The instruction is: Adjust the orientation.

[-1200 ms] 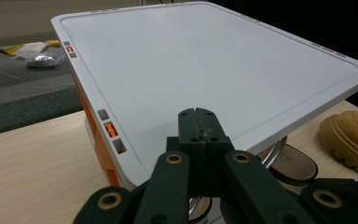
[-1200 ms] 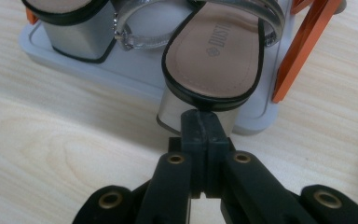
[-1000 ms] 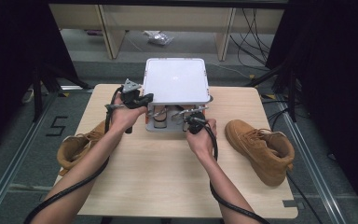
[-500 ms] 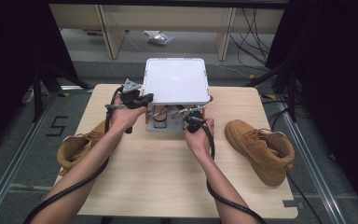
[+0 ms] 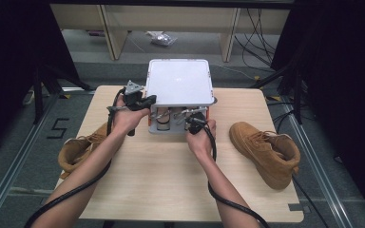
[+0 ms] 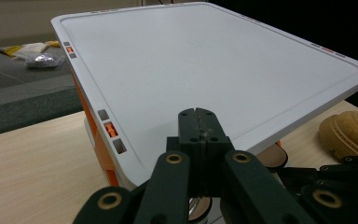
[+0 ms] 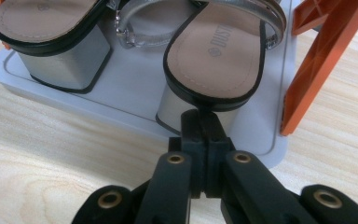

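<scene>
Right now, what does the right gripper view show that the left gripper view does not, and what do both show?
The right gripper view alone shows a pair of block-heeled sandals with silver straps on the grey base tray, and an orange support at the tray's side. The right gripper has its jaws closed, just in front of the nearer sandal's heel.

The left gripper view alone shows the white top panel from above, and the left gripper, jaws closed, at its near edge.

Both show the wooden table.

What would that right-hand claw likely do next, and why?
Probably open its jaws: the right gripper is shut, tips at the silver block heel of the black-edged sandal on the grey rack's lower tray, so it cannot grasp it yet.
</scene>
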{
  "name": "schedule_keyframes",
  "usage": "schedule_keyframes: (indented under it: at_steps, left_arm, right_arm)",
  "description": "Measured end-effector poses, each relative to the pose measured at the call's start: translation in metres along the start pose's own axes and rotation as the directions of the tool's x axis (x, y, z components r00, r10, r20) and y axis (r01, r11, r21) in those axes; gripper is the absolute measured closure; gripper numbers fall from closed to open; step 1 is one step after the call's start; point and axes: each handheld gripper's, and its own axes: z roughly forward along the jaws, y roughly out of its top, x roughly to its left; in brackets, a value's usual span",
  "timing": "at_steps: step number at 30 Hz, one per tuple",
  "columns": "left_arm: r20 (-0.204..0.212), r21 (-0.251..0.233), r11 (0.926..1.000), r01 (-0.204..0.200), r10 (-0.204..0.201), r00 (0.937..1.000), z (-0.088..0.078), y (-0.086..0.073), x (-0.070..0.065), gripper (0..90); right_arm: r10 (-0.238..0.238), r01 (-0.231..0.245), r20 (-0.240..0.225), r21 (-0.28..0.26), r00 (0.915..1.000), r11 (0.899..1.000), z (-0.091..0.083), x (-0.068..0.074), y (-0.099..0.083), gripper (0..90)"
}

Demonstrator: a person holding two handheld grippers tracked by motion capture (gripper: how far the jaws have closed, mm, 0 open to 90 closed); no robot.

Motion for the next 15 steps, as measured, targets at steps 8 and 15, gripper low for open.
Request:
schedule_keyframes:
  at_steps: [8,15]
  left_arm:
    - [0.000,-0.001,1.0000,-0.001,0.001,1.0000,0.0000,0.0000,0.0000,89.9]
    - [-0.003,0.004,1.0000,-0.006,0.006,1.0000,-0.0001,0.0003,-0.0003,89.9]
  right_arm:
    - [-0.004,0.004,-0.004,-0.005,1.0000,1.000,0.0056,0.0042,-0.0006,90.0]
    - [-0.012,0.012,-0.006,-0.002,0.9999,1.000,0.0076,0.0043,-0.0004,90.0]
